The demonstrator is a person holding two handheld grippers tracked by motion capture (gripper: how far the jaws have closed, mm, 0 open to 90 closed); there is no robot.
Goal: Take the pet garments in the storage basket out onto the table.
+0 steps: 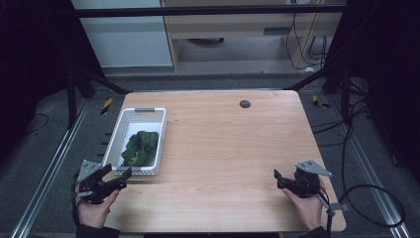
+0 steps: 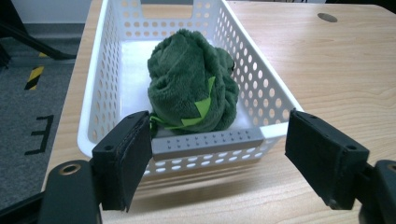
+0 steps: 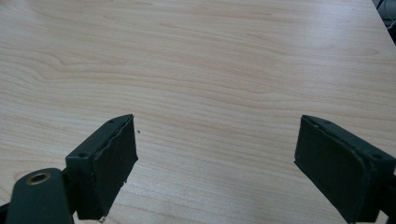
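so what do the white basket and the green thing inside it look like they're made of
Basket: seemingly moulded plastic, white, smooth, slightly glossy; its walls are punched with even rows of round holes, and a grey strip sits on the near rim.
Green bundle: soft plush or fleece fabric, matte and fuzzy, crumpled into folds, with lighter green patches.

Green cloth [image 2: 191, 88], white perforated basket [image 2: 275, 100]

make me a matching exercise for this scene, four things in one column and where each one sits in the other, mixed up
Things:
1. green cloth
2. white basket
3. left gripper
4. right gripper

Places:
A. near the table's right front corner, jaws open over bare wood
B. bunched inside the basket
C. just in front of the basket's near end, jaws open
D. on the table's left side

Pairs: 1-B, 2-D, 3-C, 4-A
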